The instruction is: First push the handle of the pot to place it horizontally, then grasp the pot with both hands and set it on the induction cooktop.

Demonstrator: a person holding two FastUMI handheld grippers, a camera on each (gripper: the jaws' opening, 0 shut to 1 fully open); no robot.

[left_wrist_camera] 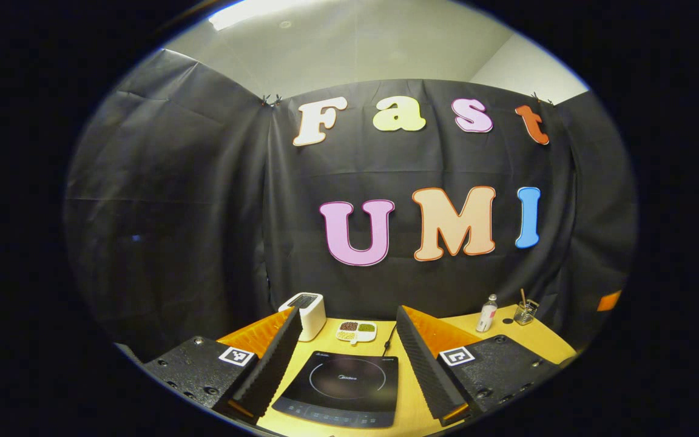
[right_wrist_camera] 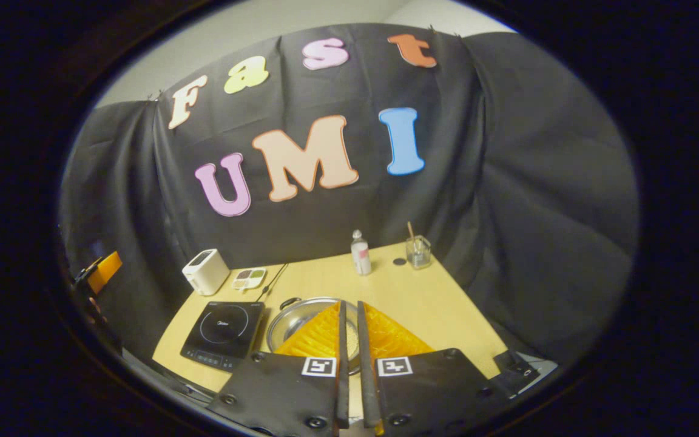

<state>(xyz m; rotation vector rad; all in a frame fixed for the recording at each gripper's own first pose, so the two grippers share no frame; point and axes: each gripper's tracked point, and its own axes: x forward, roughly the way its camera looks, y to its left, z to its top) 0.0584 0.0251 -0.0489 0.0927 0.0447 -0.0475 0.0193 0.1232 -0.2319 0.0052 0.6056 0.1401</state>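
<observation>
Right gripper view puts the pot [right_wrist_camera: 301,325] directly ahead of your right gripper [right_wrist_camera: 352,321], whose fingers are nearly pressed together, holding nothing. It sits on the table [right_wrist_camera: 440,303], just right of the induction cooktop [right_wrist_camera: 223,334], one loop handle [right_wrist_camera: 289,301] on its far-left rim. Your left gripper [left_wrist_camera: 346,331] is spread wide over the cooktop, so the right looks nearer for the push.

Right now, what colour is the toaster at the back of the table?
White. The toaster shows best in the left gripper view, standing behind the induction cooktop.
</observation>
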